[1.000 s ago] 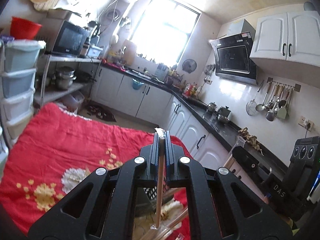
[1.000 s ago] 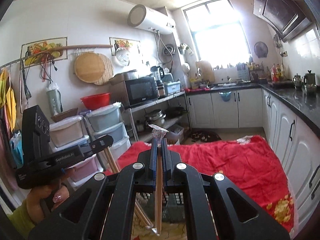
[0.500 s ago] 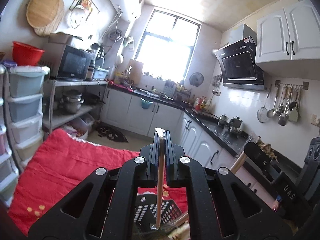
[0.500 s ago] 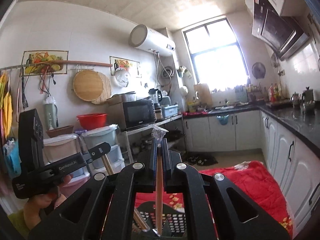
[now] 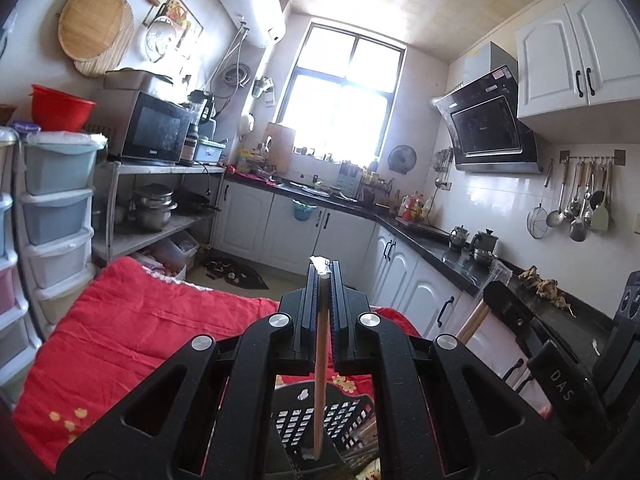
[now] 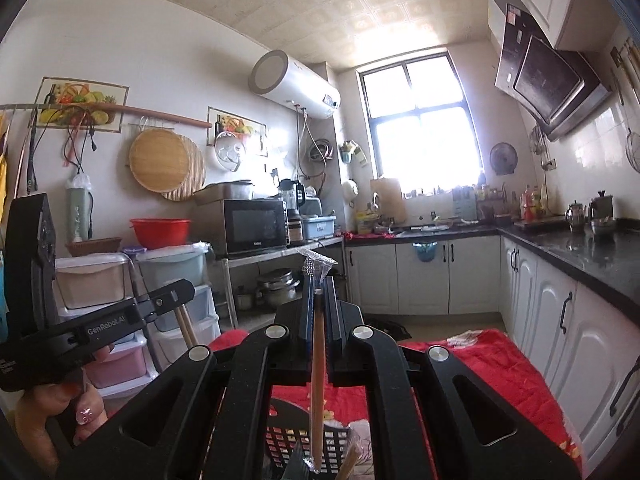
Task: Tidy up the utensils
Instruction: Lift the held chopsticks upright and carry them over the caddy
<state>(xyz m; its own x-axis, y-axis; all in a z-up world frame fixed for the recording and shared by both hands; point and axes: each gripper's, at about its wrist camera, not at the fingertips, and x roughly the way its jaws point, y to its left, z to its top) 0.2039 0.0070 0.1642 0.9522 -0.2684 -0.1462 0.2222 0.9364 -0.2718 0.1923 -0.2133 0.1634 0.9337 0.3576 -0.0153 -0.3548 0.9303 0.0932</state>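
My left gripper (image 5: 323, 276) is shut on a wrapped pair of wooden chopsticks (image 5: 319, 384), held upright, its lower end over a black perforated utensil basket (image 5: 316, 416). My right gripper (image 6: 318, 280) is shut on another wrapped pair of chopsticks (image 6: 317, 380), its lower end over the same basket (image 6: 288, 440). More chopsticks (image 6: 352, 462) lean in the basket. The left gripper shows at the left of the right wrist view (image 6: 176, 294), and the right gripper at the right of the left wrist view (image 5: 496, 292).
The basket stands on a red flowered cloth (image 5: 120, 340). White cabinets under a black counter (image 6: 580, 252) run along the right. Plastic drawers (image 5: 56, 216) and a shelf with a microwave (image 5: 156, 132) stand at the left.
Both grippers have tilted upward, so the room shows more and the cloth less. The basket has come into view below both pairs of chopsticks. Both stay shut.
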